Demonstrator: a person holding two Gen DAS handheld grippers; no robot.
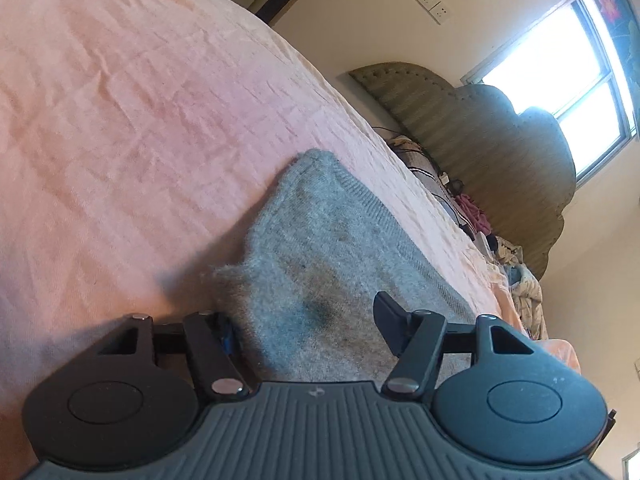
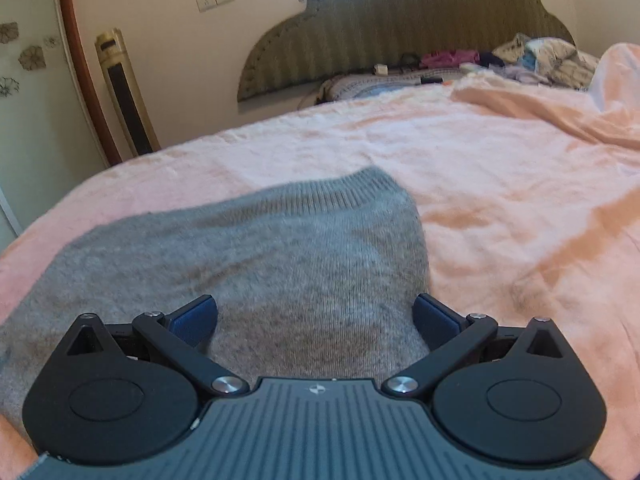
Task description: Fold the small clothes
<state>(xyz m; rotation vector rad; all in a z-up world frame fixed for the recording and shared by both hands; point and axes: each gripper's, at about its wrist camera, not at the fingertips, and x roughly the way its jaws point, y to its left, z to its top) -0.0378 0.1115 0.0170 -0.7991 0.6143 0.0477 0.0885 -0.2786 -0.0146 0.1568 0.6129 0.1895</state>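
Observation:
A grey knitted sweater (image 1: 328, 240) lies on a pink blanket (image 1: 120, 100) that covers the bed. In the left wrist view my left gripper (image 1: 306, 322) is rolled to one side, low over the near part of the sweater. Its jaws stand apart with grey knit between them, and one finger is partly hidden behind the sweater's edge. In the right wrist view the sweater (image 2: 240, 248) spreads to the left, its ribbed hem at the far side. My right gripper (image 2: 316, 316) is open wide over the sweater's near right part, on the blanket (image 2: 500, 200), its blue pads (image 2: 192, 318) apart from the cloth.
A padded olive headboard (image 2: 400, 20) stands at the far end, with a pile of clothes and bedding (image 2: 540, 60) and a pillow (image 2: 360, 84) before it. A tall tower fan (image 2: 124, 96) stands by the wall at the left. A bright window (image 1: 560, 60) is beyond the headboard.

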